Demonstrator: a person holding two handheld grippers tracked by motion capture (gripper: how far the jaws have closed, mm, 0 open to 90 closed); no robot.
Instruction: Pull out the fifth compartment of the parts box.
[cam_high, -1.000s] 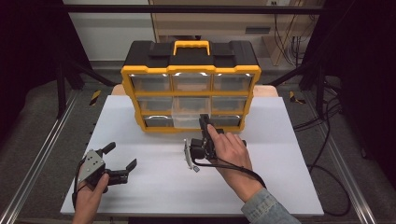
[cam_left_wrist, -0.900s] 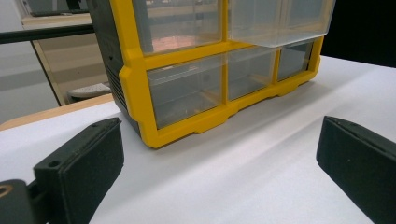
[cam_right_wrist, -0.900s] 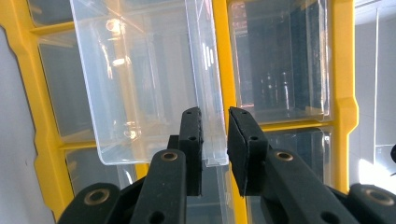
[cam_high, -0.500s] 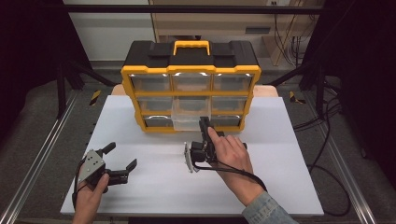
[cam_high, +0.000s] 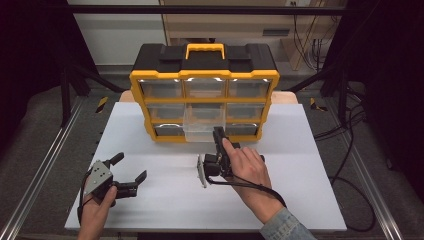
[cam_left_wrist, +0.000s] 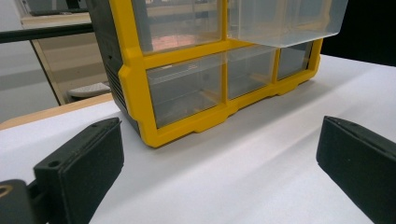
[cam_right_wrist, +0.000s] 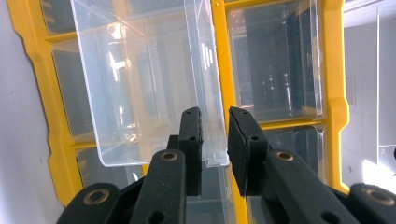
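Nine clear drawers sit in three rows in the yellow-and-black organizer (cam_high: 204, 75), which stands toward the far edge of the white worktop (cam_high: 310, 200), at its middle. One of them, the middle drawer (cam_high: 200, 125) of the centre row, is pulled partway out toward me and overhangs the row below. Through its clear walls I can see nothing inside it, and the other drawers look empty too in my gripper views, though glare hides parts of them.

My right gripper (cam_high: 218, 134) reaches up to the front of that drawer. In the right gripper view its pads (cam_right_wrist: 191, 140) stand close on either side of the drawer's front lip (cam_right_wrist: 212, 140), one inside the wall and one outside; the pad inside lies against the plastic, while a thin gap shows at the other, so I cannot tell whether the pinch is firm. My right hand (cam_high: 247, 167) wraps the handle, near the middle of the worktop.

My left gripper (cam_high: 129, 176) rests low near the worktop's near left corner, held in my left hand (cam_high: 97, 207), well apart from the organizer. Its jaws are spread wide, with nothing between them but bare worktop, and it looks toward the organizer's lower left drawer (cam_left_wrist: 187, 91).
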